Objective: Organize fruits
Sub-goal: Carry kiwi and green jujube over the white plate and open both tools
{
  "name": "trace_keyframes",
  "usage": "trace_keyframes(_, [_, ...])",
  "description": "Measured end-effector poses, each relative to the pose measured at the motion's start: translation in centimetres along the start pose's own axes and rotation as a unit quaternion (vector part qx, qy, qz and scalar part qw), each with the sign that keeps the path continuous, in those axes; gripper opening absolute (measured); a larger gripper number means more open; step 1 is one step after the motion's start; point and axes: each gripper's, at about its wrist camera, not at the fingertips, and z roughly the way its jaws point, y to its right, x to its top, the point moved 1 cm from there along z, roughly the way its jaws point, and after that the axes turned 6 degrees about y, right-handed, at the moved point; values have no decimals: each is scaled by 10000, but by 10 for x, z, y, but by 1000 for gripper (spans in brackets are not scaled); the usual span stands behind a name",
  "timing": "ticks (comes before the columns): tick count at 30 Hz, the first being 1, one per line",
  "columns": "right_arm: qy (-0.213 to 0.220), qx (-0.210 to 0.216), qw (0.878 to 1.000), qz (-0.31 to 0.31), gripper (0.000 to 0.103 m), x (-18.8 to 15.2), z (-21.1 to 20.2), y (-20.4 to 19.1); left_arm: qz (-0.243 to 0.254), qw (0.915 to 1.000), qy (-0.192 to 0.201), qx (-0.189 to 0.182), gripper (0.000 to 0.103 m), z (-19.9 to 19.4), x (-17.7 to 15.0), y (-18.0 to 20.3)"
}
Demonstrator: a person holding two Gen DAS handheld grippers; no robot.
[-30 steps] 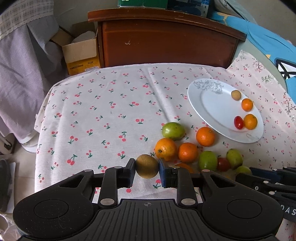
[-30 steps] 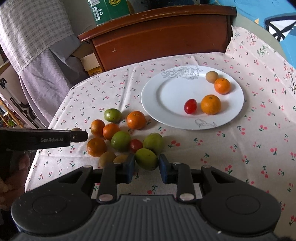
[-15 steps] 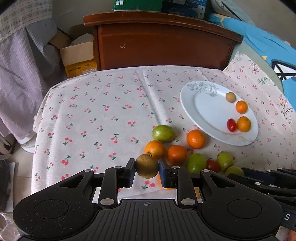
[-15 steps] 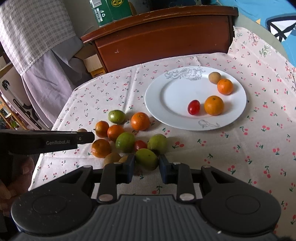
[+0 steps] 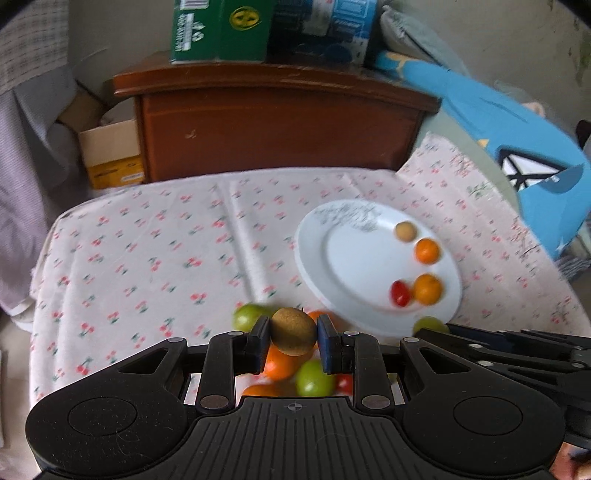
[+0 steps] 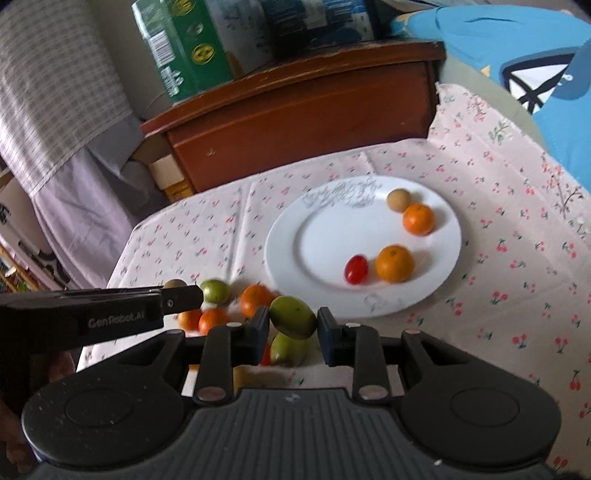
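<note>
Your left gripper [image 5: 293,338] is clamped on a round brown fruit [image 5: 294,331] with a rough, matte, speckled skin, its pads pressing both sides so that it sits lifted above the loose pile of fruit [image 5: 295,373] on the cherry-print tablecloth [image 5: 155,266]. Your right gripper [image 6: 291,325] is closed the same way on a green fruit [image 6: 293,316], smooth and oval, tilted between the pads and raised over the cloth just in front of the white plate [image 6: 317,236]. That plate carries a small tan fruit [image 6: 399,199] and an orange [image 6: 417,219] near its far right rim, with a second orange [image 6: 394,263] and a red cherry tomato [image 6: 356,269] side by side nearer you. In the right wrist view your left gripper [image 6: 177,299] reaches in from the left, and only the top of its brown fruit shows above the finger. The pile is hard to read: in the left wrist view it is smeared by motion blur and mostly covered by the gripper body, so you can make out orange, green and a bit of red but not count pieces. In the right wrist view, another green fruit [image 6: 288,349] lies partly hidden under the held one. The wooden cabinet [image 5: 273,129] behind the table holds a green carton [image 5: 221,29] cut off at the top edge.
</note>
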Motion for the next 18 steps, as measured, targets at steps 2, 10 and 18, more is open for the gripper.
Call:
trace_keyframes(2, [61, -65, 10000, -6, 28, 7, -1, 3, -26, 9999, 36, -114, 24, 3, 5, 4])
trace_keyframes(10, [257, -99, 9994, 193, 28, 33, 4, 18, -24, 9993, 95, -365, 24, 22, 18, 14])
trace_keyframes(18, [283, -163, 9991, 256, 28, 52, 22, 36, 34, 9992, 25, -404, 24, 44, 23, 24])
